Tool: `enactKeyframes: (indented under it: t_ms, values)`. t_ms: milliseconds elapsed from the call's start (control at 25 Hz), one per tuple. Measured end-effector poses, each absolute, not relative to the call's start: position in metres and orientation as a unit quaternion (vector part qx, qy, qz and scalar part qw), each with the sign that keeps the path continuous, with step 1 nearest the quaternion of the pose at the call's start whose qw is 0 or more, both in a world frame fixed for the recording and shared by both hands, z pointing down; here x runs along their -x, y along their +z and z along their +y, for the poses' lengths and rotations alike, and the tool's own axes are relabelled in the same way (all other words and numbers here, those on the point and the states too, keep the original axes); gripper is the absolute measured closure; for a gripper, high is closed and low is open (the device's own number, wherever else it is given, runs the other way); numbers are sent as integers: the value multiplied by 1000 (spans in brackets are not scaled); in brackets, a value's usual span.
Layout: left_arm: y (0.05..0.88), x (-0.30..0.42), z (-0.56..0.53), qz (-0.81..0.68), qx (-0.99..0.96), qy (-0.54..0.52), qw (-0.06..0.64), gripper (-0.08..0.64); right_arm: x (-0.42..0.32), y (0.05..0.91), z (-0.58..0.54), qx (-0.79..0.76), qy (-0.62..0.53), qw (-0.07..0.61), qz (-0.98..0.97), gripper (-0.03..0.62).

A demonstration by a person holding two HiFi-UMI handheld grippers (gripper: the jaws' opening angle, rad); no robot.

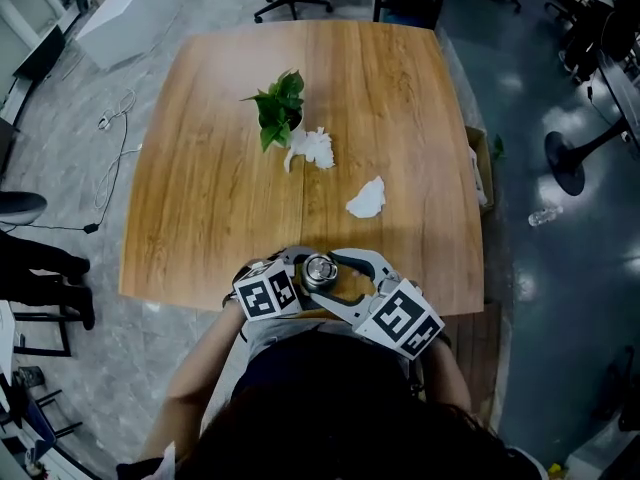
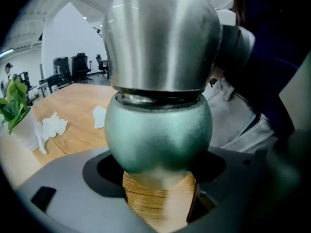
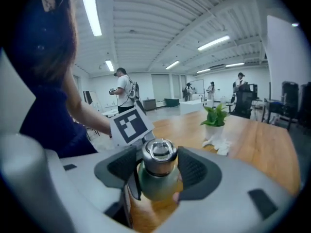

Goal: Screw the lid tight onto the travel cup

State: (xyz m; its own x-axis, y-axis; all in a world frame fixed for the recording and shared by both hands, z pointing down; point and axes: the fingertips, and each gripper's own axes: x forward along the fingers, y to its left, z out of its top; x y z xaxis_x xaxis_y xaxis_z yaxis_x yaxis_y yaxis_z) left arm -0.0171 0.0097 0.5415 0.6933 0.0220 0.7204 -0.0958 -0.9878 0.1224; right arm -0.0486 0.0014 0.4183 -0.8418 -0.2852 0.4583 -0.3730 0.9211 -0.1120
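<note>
The travel cup (image 1: 318, 270) stands at the table's near edge, right in front of the person. It has a matte green body (image 2: 158, 130) and a steel screw lid (image 2: 160, 38) sitting on top. My left gripper (image 2: 158, 178) is shut on the cup's lower body, its jaws hugging both sides; in the head view the left gripper (image 1: 296, 268) comes in from the left. My right gripper (image 3: 158, 171) reaches from the right, its dark pads (image 3: 197, 169) pressed around the lid (image 3: 158, 154). In the head view the right gripper (image 1: 338, 280) wraps the cup's top.
On the wooden table (image 1: 210, 188) a small potted plant (image 1: 280, 108) stands mid-table, with a crumpled tissue (image 1: 312, 148) beside it and another tissue (image 1: 367, 198) nearer. The table's front edge is just under the cup. People stand far off in the right gripper view.
</note>
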Motion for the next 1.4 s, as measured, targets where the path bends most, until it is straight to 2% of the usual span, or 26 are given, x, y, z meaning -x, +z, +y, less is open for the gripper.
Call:
enactKeyframes:
  t_ms: [200, 440, 520, 680, 920, 1080, 1240, 1400]
  values:
    - [540, 12, 15, 11, -914, 399, 70, 169, 49, 426, -4, -180, 78, 233, -953, 339]
    - [535, 7, -16, -123, -917, 352, 143, 169, 45, 423, -34, -318, 85, 201, -923, 339]
    - [536, 6, -19, -149, -913, 352, 146, 169, 47, 422, -29, -292, 85, 202, -931, 339]
    - [535, 5, -2, -81, -926, 350, 117, 169, 41, 418, -7, -186, 83, 222, -954, 337]
    - [535, 3, 19, 21, -925, 372, 69, 169, 38, 429, 2, -153, 85, 242, -954, 337]
    - [544, 8, 1, -46, -915, 392, 84, 169, 41, 434, -11, -217, 48, 256, -941, 339]
    - [542, 14, -22, -153, -906, 371, 134, 169, 38, 431, -27, -295, 49, 243, -923, 341]
    - [537, 18, -32, -191, -902, 360, 142, 169, 45, 426, -20, -256, 89, 215, -938, 339]
